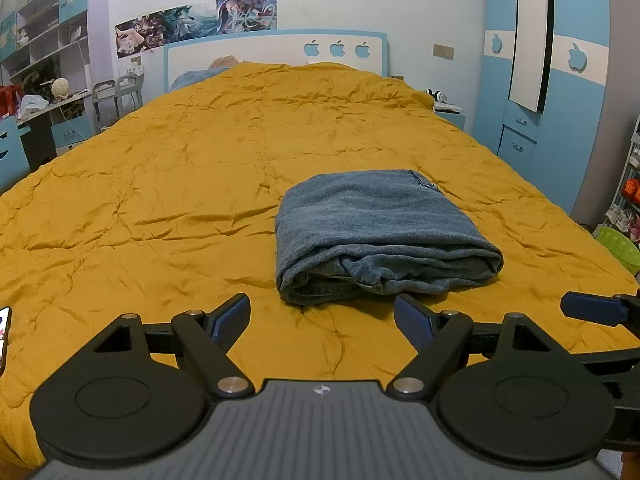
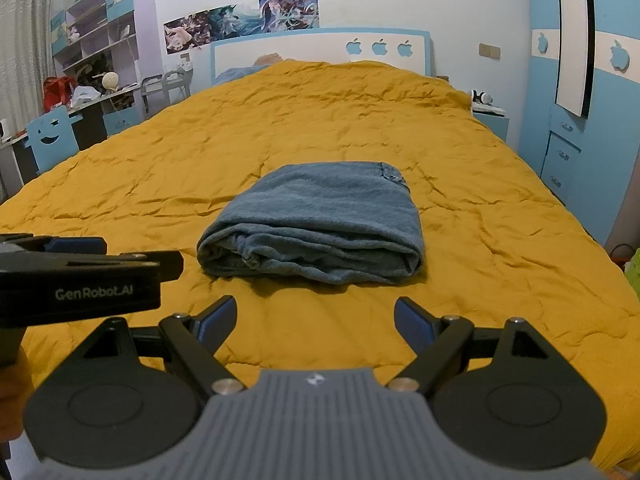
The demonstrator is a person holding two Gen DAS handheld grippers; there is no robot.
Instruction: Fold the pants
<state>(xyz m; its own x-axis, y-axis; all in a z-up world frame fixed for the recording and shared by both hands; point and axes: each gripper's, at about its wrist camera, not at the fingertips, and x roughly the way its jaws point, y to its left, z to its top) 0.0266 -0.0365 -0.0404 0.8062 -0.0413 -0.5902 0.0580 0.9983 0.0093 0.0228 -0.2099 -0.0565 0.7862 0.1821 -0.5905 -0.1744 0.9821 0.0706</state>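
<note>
The blue denim pants [image 1: 380, 236] lie folded into a compact rectangular bundle on the mustard-yellow bedspread [image 1: 180, 184]; the stacked fold edges face me. They also show in the right wrist view [image 2: 320, 228]. My left gripper [image 1: 322, 314] is open and empty, held just short of the bundle's near edge. My right gripper [image 2: 314, 316] is open and empty, also just short of the bundle. Each gripper shows at the edge of the other's view, the right one [image 1: 592, 308] and the left one [image 2: 80, 280].
A white and blue headboard [image 1: 276, 52] stands at the far end. A desk and shelves [image 1: 44, 80] are on the left, a blue wardrobe [image 1: 560, 80] on the right. A green basin [image 1: 620, 246] sits by the bed's right side. A phone [image 1: 4, 332] lies at the left edge.
</note>
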